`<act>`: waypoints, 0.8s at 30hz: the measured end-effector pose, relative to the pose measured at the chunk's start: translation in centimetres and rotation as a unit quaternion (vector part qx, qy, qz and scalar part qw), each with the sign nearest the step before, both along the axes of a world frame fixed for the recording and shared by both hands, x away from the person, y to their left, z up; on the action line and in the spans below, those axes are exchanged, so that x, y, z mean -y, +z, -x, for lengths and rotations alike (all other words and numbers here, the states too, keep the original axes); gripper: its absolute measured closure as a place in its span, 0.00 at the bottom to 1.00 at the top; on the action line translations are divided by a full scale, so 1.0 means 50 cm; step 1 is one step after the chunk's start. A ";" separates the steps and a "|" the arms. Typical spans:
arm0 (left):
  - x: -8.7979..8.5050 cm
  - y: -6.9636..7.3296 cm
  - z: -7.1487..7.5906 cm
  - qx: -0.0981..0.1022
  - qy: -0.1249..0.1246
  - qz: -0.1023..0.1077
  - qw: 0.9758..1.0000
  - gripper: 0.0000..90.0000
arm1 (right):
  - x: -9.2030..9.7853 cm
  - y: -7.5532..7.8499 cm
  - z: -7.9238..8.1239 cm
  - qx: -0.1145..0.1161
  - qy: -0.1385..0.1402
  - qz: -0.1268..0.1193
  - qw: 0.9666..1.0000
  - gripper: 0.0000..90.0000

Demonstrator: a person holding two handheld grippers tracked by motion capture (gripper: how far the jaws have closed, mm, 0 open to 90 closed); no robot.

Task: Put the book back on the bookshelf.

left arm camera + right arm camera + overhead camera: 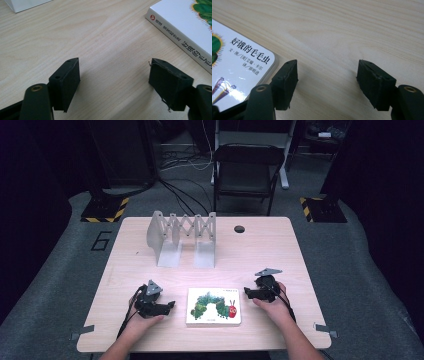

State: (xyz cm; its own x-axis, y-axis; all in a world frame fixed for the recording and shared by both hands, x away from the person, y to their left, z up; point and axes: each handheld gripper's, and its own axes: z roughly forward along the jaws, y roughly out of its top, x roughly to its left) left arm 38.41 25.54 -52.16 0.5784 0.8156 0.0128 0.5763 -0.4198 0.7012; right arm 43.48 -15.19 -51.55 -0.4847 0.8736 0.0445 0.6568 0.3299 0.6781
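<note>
A white picture book (pixel 213 306) with a green caterpillar on its cover lies flat near the table's front edge, between my two grippers. My left gripper (pixel 171 305) rests on the table just left of the book, jaws open and pointing toward it. In the left gripper view the gripper (pixel 113 77) has bare wood between its pads, and the book's spine (pixel 180 27) lies off to the upper right. My right gripper (pixel 246 293) sits at the book's right side, also open. In the right gripper view the gripper (pixel 327 75) is open over bare wood, with the book's rounded corner (pixel 239 65) beside one jaw.
A grey expanding book rack (pixel 182 237) stands upright at the back left of the wooden table (pixel 265 255). A round cable hole (pixel 239 228) is at the back middle. A black chair (pixel 247 170) stands on the floor beyond the table.
</note>
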 end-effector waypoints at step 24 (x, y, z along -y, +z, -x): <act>0.007 0.036 0.028 -0.046 -0.015 0.043 0.998 0.34 | -0.028 0.034 0.014 -0.011 0.037 0.002 0.999 0.52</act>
